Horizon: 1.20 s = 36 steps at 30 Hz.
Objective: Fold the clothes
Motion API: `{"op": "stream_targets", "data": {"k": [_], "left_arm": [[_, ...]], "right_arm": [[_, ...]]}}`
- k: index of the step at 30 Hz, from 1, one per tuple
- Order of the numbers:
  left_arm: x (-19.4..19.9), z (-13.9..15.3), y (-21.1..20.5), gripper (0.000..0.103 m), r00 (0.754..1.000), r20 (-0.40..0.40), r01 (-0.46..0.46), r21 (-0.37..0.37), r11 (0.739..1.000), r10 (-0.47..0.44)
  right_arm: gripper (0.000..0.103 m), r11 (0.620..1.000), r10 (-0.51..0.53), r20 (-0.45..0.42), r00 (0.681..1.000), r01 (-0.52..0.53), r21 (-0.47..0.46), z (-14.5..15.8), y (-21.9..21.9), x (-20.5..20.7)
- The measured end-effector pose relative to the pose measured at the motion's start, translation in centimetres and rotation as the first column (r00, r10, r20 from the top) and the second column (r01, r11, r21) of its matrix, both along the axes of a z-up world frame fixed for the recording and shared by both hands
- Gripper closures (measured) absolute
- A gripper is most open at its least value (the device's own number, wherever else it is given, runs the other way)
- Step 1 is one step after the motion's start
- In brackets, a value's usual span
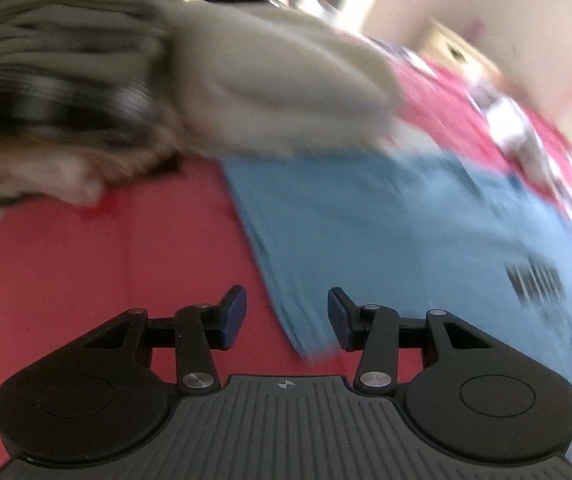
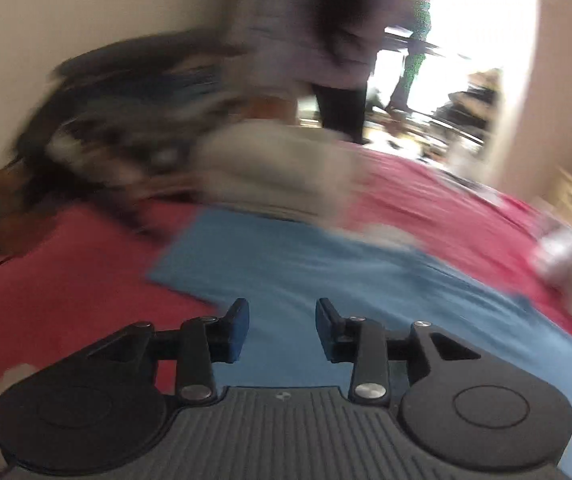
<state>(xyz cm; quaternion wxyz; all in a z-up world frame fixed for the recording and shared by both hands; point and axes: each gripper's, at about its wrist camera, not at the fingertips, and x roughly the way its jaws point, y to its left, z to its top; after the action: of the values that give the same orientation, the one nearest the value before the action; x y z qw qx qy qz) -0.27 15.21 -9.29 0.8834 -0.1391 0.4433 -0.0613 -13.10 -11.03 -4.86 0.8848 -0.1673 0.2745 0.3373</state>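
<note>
A light blue garment lies spread flat on a red bedcover. It has a dark striped print near its right side. My left gripper is open and empty, low over the garment's near corner. In the right wrist view the blue garment lies on the red cover, and my right gripper is open and empty just above the garment's near edge. Both views are motion-blurred.
A pile of beige and striped clothes sits behind the blue garment, also in the right wrist view. A dark heap of clothing lies at the back left by the wall. A person in dark trousers stands beyond the bed.
</note>
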Motion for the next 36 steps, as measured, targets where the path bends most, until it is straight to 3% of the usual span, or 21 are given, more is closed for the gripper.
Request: {"op": "stream_targets", "data": {"k": [4, 8, 17, 27, 28, 30, 32, 36], "left_arm": [[2.9, -0.5, 0.4, 0.058, 0.999, 0.045, -0.023, -0.075, 0.997, 0.027], [4.6, -1.8, 0.4, 0.058, 0.998, 0.052, -0.040, -0.084, 0.996, 0.044], [6.8, -3.7, 1.4, 0.058, 0.995, 0.069, -0.072, -0.092, 0.993, 0.079], [7.3, -4.8, 1.7, 0.060, 0.989, 0.107, -0.092, -0.097, 0.991, 0.102], [7.2, -4.9, 1.6, 0.065, 0.988, 0.115, -0.093, -0.084, 0.992, 0.102], [7.1, -5.0, 1.3, 0.075, 0.986, 0.124, -0.104, -0.064, 0.992, 0.112], [7.0, -5.0, 1.5, 0.090, 0.982, 0.126, -0.130, -0.069, 0.989, 0.138], [6.8, -4.1, 1.6, 0.099, 0.976, 0.146, -0.149, -0.081, 0.985, 0.160]], "right_arm": [[0.061, 0.993, 0.112, -0.012, 0.994, -0.113, -0.018, -2.1, 6.8, -0.4], [0.056, 0.996, 0.092, -0.049, 0.995, -0.092, -0.017, -3.6, 10.3, 0.6], [0.053, 0.989, 0.085, -0.035, 0.996, -0.089, -0.118, -6.8, 13.2, 1.7], [0.065, 0.984, 0.059, -0.016, 0.998, -0.061, -0.165, -7.6, 14.1, 2.5], [0.065, 0.985, 0.051, -0.017, 0.999, -0.053, -0.162, -7.6, 14.0, 2.5], [0.085, 0.987, 0.032, -0.027, 0.999, -0.036, -0.155, -7.6, 13.9, 2.4], [0.092, 0.989, -0.002, -0.016, 1.000, -0.001, -0.148, -7.3, 13.7, 2.1], [0.096, 0.992, -0.050, -0.004, 0.999, 0.050, -0.113, -6.3, 13.1, 1.8]]}}
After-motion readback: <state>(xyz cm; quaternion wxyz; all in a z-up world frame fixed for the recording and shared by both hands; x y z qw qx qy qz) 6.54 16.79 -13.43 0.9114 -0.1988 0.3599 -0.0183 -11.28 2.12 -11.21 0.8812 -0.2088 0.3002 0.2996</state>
